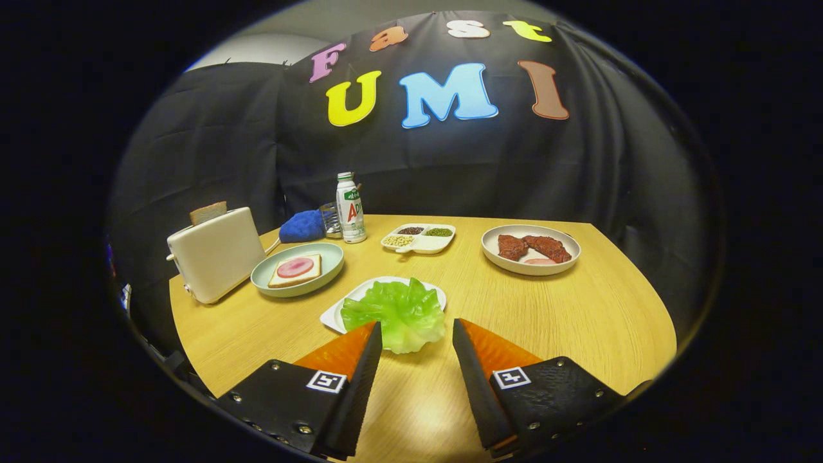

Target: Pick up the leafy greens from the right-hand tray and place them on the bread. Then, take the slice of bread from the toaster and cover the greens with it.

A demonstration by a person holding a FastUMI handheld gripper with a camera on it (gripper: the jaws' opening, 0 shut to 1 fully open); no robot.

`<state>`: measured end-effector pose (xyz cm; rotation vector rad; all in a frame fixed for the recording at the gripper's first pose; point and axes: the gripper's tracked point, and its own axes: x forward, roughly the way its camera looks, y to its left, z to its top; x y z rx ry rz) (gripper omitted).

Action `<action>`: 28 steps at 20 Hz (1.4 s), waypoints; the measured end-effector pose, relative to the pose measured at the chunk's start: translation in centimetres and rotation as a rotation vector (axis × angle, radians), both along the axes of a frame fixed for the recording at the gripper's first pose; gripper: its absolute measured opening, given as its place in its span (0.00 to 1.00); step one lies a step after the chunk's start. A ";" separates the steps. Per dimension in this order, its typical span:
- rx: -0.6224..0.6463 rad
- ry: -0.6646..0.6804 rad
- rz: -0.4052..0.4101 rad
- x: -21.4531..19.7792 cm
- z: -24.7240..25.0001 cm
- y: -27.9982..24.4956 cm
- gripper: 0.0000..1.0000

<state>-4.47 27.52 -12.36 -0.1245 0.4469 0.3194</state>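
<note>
I am at the first step: going for the leafy greens (398,314), not yet in my hold. My fingers (416,334) are spread wide with nothing between them, and the near edge of the greens lies just ahead of the tips, centred on the gap. The greens rest on a small white tray (334,316) and spill over its near edge. The next move, as I judge it, calls for easing forward and down until the near lobe of the leaf sits between the fingers, then closing gently; the leaf looks thin and floppy, so a pinch on the edge may let it droop or drag the light tray along.

Beyond the tray and to the left is a pale green plate (331,257) holding the bread (294,270) with a round pink slice of ham on top; that is where the greens must go. Further left stands the toaster (215,254) with a second slice of bread (208,211) sticking up out of its slot. Further back on the worktop (578,321) a divided dish (421,243) holds beans and seeds in separate compartments, and a round plate (495,254) to the right carries pieces of brown meat. A bottle (350,209) stands behind the green plate.
</note>
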 end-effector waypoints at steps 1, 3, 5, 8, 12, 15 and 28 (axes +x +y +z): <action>-0.008 0.009 0.001 0.0 -0.2 0.0 0.68; -0.031 0.020 -0.004 0.1 -0.6 -0.2 0.68; -0.059 0.032 0.014 0.3 -1.0 0.1 0.68; -0.116 0.057 0.018 1.5 -2.6 0.7 0.68; -0.154 0.095 0.036 1.8 -3.8 1.1 0.63; -0.181 0.143 0.050 1.3 -4.8 1.0 0.37; -0.115 0.024 0.097 0.5 -1.5 2.7 0.00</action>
